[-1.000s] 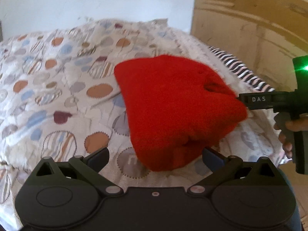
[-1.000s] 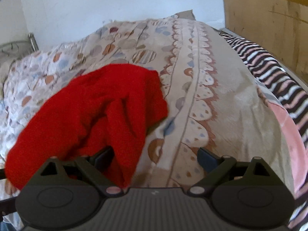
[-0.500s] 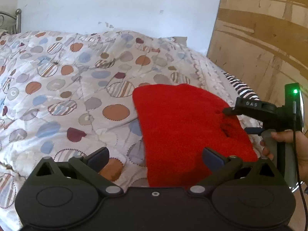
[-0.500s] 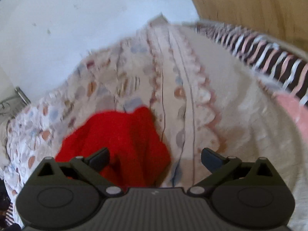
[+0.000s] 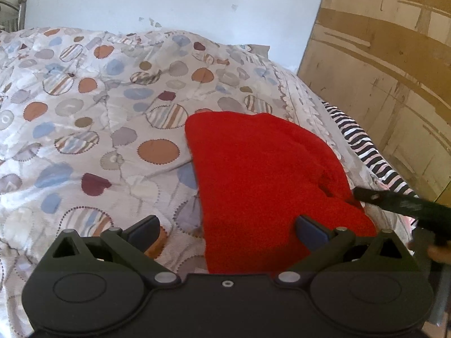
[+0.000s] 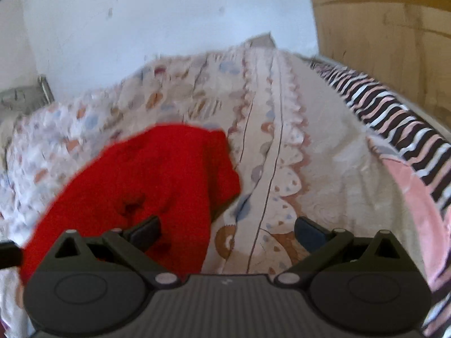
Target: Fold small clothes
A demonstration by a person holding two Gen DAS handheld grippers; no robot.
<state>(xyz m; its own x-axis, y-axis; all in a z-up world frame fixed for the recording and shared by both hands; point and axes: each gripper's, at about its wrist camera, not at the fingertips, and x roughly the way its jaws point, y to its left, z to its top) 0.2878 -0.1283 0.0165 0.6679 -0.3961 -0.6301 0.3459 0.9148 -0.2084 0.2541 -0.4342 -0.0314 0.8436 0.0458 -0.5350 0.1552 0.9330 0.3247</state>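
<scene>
Red garment (image 5: 270, 186) lies bunched near bed's (image 5: 84, 129) right edge. Left gripper (image 5: 225, 228) and right gripper (image 6: 227, 229) both apart, empty. Best pinch corners, spread flat, then fold.

We see the red garment (image 5: 267, 186) now lying flatter on the quilt (image 5: 84, 129), no longer lifted as a second ago. Our right tongs (image 6: 227, 229) have let go and pulled back; in the left view only a blurred dark finger (image 5: 400, 204) shows at the garment's right edge. Our left tongs (image 5: 227, 229) sit lower and nearer it than half a second ago.
</scene>
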